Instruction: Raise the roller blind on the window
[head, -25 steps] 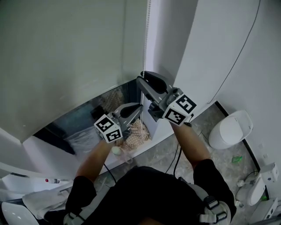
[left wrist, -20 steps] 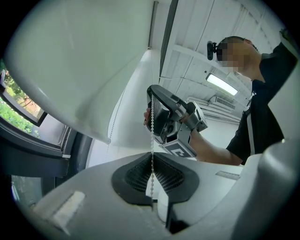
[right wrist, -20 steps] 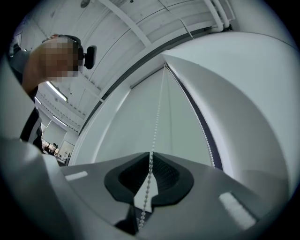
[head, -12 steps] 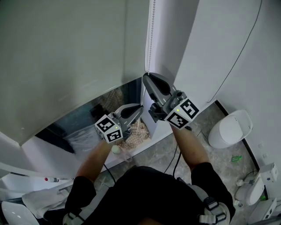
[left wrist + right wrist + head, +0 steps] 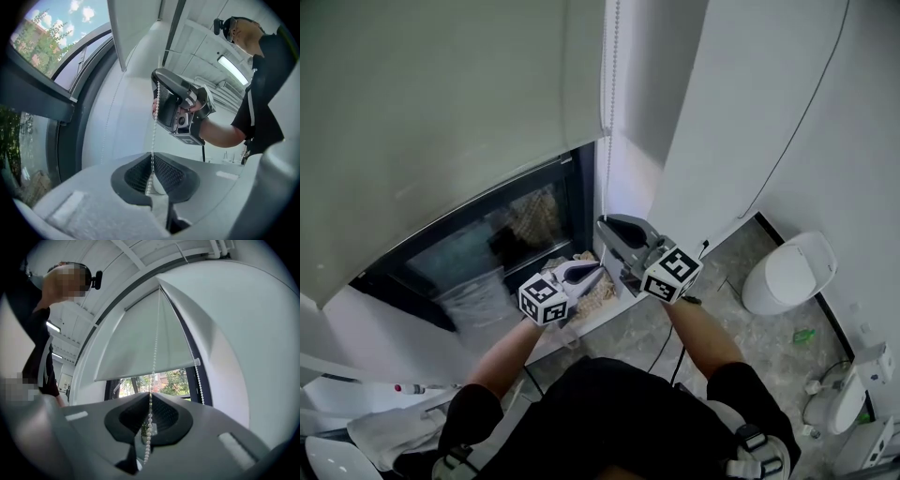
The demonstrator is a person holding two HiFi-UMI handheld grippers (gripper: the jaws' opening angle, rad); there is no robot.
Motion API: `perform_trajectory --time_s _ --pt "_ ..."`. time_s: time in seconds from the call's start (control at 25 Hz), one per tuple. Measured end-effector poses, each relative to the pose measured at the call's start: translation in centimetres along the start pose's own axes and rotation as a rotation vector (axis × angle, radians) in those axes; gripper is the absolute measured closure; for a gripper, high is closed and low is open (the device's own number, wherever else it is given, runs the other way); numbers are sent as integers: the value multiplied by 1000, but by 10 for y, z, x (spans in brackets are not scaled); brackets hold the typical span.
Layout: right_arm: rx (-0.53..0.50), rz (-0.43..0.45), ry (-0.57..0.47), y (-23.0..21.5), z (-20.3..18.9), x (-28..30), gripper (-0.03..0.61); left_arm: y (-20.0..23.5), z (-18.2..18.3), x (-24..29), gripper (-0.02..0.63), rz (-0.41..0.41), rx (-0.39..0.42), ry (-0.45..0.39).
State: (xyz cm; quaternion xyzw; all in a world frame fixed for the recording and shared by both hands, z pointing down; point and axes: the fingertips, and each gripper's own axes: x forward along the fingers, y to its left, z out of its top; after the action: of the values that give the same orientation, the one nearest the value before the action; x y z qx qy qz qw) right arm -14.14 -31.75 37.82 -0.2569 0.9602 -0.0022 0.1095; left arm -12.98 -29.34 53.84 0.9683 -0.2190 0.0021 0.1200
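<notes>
The pale roller blind [image 5: 441, 112] hangs over the dark window [image 5: 487, 248], and its lower edge shows in the right gripper view as the blind [image 5: 140, 348]. Its white bead chain [image 5: 610, 84] drops beside the wall corner. My right gripper [image 5: 602, 225] has just been closing and is shut on the chain [image 5: 150, 418], which runs between its jaws. Just below and to the left, my left gripper [image 5: 596, 271] is shut on the same chain [image 5: 152, 159]. The left gripper view shows the right gripper [image 5: 180, 110] above it on the strand. A second strand [image 5: 197, 376] hangs free.
A white wall column [image 5: 675, 122] stands right of the chain. The window sill [image 5: 581, 314] below the grippers holds a straw-coloured heap [image 5: 598, 289]. A white rounded bin [image 5: 789, 274] sits on the floor at right. A thin cable [image 5: 806, 112] runs down the right wall.
Both grippers have come down together along the chain. The blind's lower edge has risen and more of the window is uncovered.
</notes>
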Motion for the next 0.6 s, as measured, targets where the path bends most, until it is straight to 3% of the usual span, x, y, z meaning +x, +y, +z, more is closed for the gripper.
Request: perform_trajectory --time_s 0.16,0.28,0.44,0.6 --pt "-2 -4 -6 -1 1 0 560 -4 15 -8 474 -44 13 -19" --pt "15 -10 -16 -3 1 -2 560 5 48 -26 463 -36 19 -102" --pt "27 -16 -35 -1 2 -7 560 7 134 -46 463 -52 91 -239" --pt "51 -12 -62 6 2 -9 560 -14 204 -46 463 -172 151 -304"
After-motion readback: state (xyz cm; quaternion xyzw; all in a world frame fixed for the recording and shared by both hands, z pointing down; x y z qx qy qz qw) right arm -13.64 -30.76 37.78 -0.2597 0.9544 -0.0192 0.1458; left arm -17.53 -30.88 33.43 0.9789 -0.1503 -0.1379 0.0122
